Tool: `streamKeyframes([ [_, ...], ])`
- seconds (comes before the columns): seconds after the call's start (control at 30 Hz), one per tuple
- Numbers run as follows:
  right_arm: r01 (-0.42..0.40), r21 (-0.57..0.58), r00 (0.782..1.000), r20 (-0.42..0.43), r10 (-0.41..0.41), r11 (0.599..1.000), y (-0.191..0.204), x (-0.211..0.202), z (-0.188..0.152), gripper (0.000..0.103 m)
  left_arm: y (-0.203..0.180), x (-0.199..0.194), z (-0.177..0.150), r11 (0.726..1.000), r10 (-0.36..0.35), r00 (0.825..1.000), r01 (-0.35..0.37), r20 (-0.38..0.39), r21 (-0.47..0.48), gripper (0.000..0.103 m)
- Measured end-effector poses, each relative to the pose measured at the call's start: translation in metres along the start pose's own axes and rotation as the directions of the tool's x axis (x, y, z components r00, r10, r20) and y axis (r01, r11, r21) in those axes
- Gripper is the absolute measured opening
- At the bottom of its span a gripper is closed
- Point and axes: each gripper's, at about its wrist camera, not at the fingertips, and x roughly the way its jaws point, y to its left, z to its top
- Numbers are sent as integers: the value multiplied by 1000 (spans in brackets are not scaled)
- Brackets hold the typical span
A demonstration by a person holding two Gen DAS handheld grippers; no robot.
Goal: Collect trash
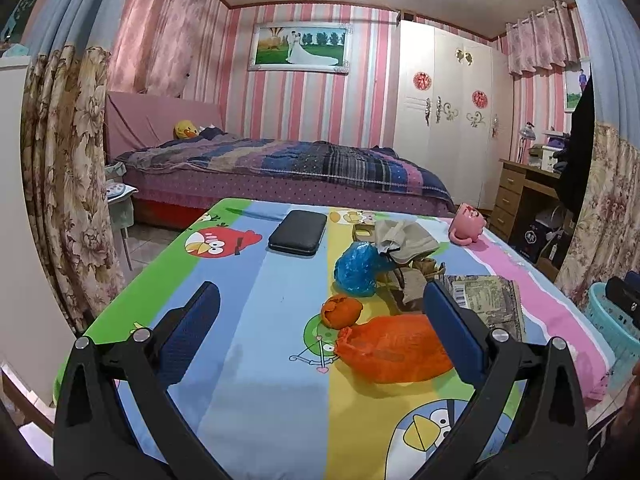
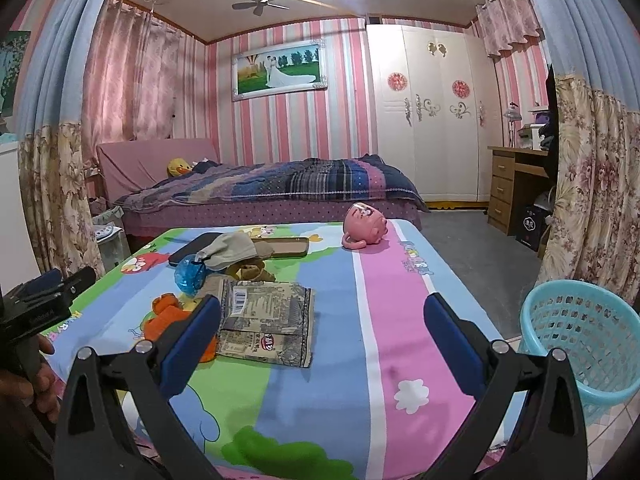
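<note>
On the cartoon-print tablecloth (image 1: pixel 248 400) lie an orange plastic bag (image 1: pixel 394 354), an orange peel (image 1: pixel 341 311), a crumpled blue bag (image 1: pixel 356 268), a flat printed snack wrapper (image 1: pixel 486 302) and beige crumpled paper (image 1: pixel 406 236). My left gripper (image 1: pixel 320 332) is open and empty, near the table's front edge, with the orange bag beside its right finger. My right gripper (image 2: pixel 320 340) is open and empty over the table. The wrapper (image 2: pixel 266 320) lies just past its left finger. The orange bag (image 2: pixel 168 320) and blue bag (image 2: pixel 190 276) show further left.
A turquoise plastic basket (image 2: pixel 580 340) stands on the floor right of the table; it also shows in the left wrist view (image 1: pixel 612 320). A black case (image 1: pixel 297 232), a pink mug on its side (image 2: pixel 366 226) and a flat tin (image 2: pixel 288 246) lie at the table's far side. A bed stands beyond.
</note>
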Motion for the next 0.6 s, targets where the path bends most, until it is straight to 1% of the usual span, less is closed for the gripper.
streamKeyframes([
  [0.13, 17, 25, 1000, -14, -17, 1000, -6, 2, 0, 99, -2, -2, -1, 1000, -13, 1000, 13, 11, 18, 98],
  [0.3, 36, 36, 999, -32, -34, 999, -8, 5, -1, 99, 1, -1, -2, 999, -31, 1000, 31, 1, 13, 98],
  [0.43, 34, 23, 999, -35, -34, 999, -7, 5, -2, 99, 1, 0, -1, 1000, -24, 1000, 24, 0, 15, 98],
  [0.6, 36, -9, 998, -41, -36, 999, -1, 7, -5, 99, -3, 2, -3, 999, -18, 1000, 18, -5, 42, 98],
])
